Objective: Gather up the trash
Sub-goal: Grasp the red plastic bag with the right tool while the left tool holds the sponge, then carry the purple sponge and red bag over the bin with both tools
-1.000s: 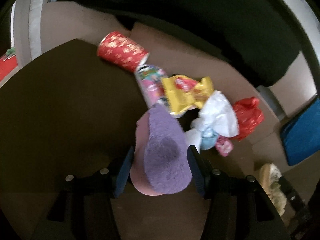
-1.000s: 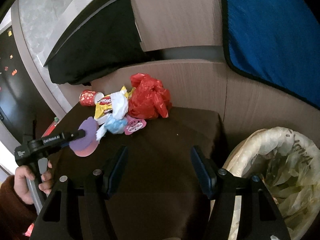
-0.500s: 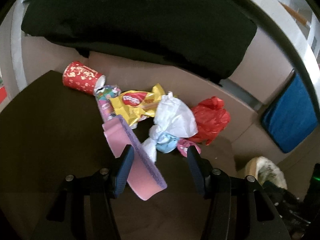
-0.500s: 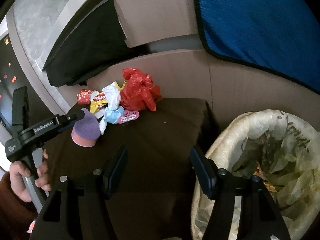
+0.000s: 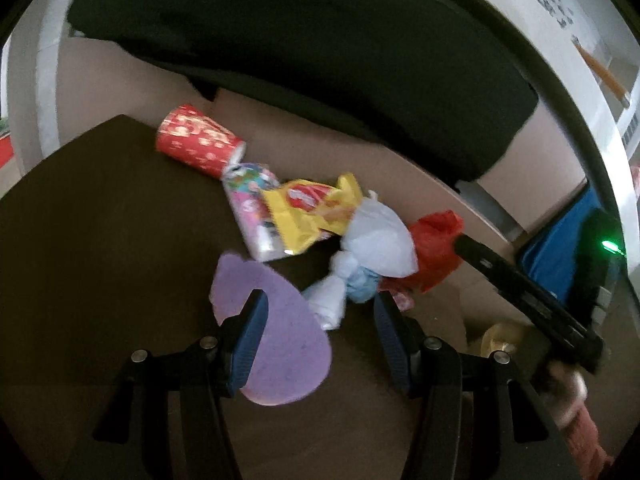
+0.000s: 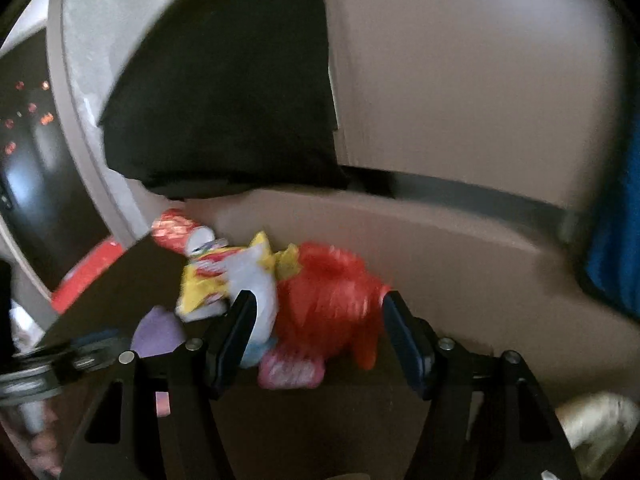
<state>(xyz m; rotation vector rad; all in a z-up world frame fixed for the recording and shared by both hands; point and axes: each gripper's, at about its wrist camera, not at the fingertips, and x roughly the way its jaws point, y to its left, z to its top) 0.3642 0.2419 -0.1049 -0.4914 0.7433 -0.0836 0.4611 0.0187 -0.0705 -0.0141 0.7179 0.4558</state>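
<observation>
**Both grippers hovering at the trash pile on the bench's far edge**

I am looking over a dark bench [image 5: 100, 240] with trash lying in a row along its far edge. At the far left corner a red paper cup [image 5: 198, 145] is lying on its side. Next to it a pink printed packet [image 5: 252, 212] is resting under a yellow snack wrapper [image 5: 308, 216]. A white plastic bag [image 5: 380, 240] is lying against the wrapper, and a crumpled red bag [image 5: 434, 252] is sitting just right of that. A purple sponge [image 5: 280, 344] is lying on the bench under my left gripper [image 5: 318, 334], whose jaws are standing wide apart and gripping nothing. My right gripper [image 6: 318, 330] is also standing open and empty, framing the red bag [image 6: 328, 304] in its blurred view. A lined bin [image 6: 600, 424] is showing off the bench's right edge.
</observation>
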